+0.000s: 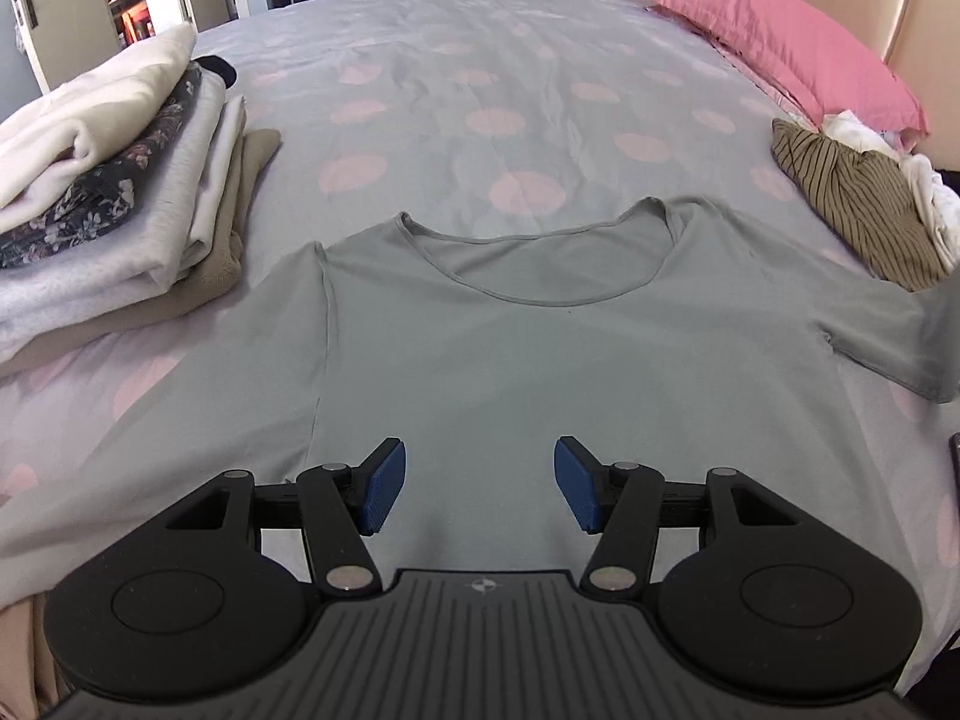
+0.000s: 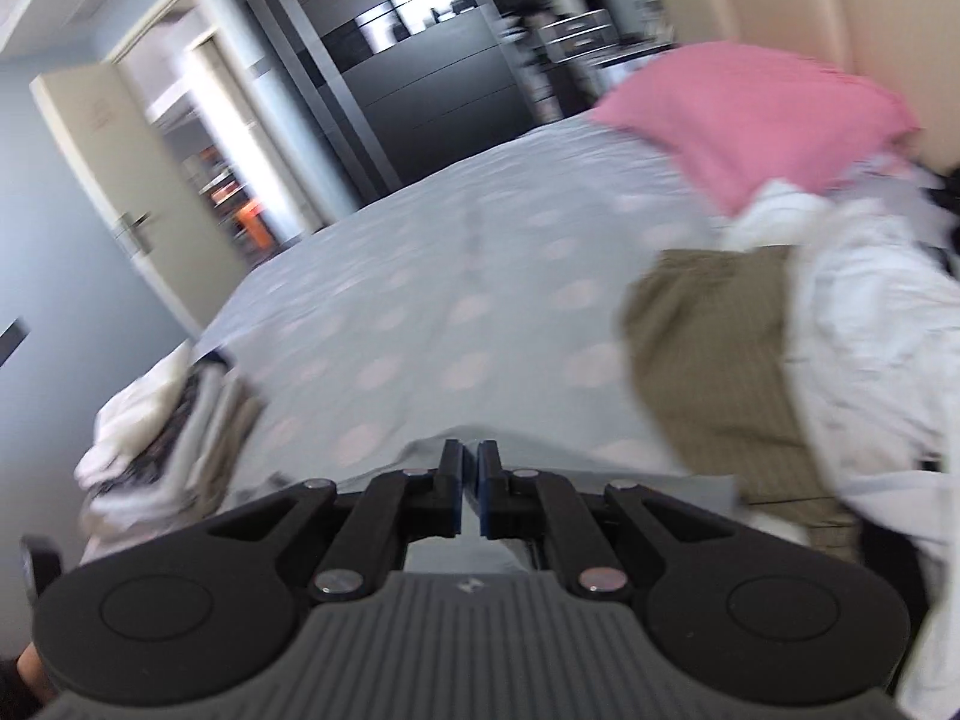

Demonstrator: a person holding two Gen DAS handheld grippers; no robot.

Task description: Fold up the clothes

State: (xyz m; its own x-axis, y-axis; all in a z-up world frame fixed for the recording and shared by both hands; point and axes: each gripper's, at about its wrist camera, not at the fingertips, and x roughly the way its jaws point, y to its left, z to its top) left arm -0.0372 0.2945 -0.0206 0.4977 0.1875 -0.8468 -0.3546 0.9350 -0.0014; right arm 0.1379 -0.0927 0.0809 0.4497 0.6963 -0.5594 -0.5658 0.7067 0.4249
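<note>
The grey short-sleeved jersey T-shirt (image 1: 510,348) lies flat, front up, on the pale grey bedspread with pink dots (image 1: 480,60), neckline toward the far side and both sleeves spread. The left gripper (image 1: 478,483) hangs above the shirt's lower body with its blue pads set moderately apart and nothing between them. The right gripper (image 2: 471,495) has its pads drawn together; whether a thin fold of fabric is pinched between them cannot be told, as the right wrist view is smeared by motion blur. A stack of folded garments in cream, floral and grey cloth (image 1: 114,180) sits just beside the shirt's left sleeve, and a crumpled olive striped garment (image 1: 864,204) with white laundry lies near the right sleeve, in front of the pink pillow (image 1: 792,42). Risks from this state: a sleeve fold swept wide on the left could snag or topple the folded stack; on the right, the pads could catch the striped garment along with the sleeve. Thin jersey is likely to slip or bunch if only one layer is taken, giving a skewed fold. Pinching too deep may also grip the bedspread beneath.
</note>
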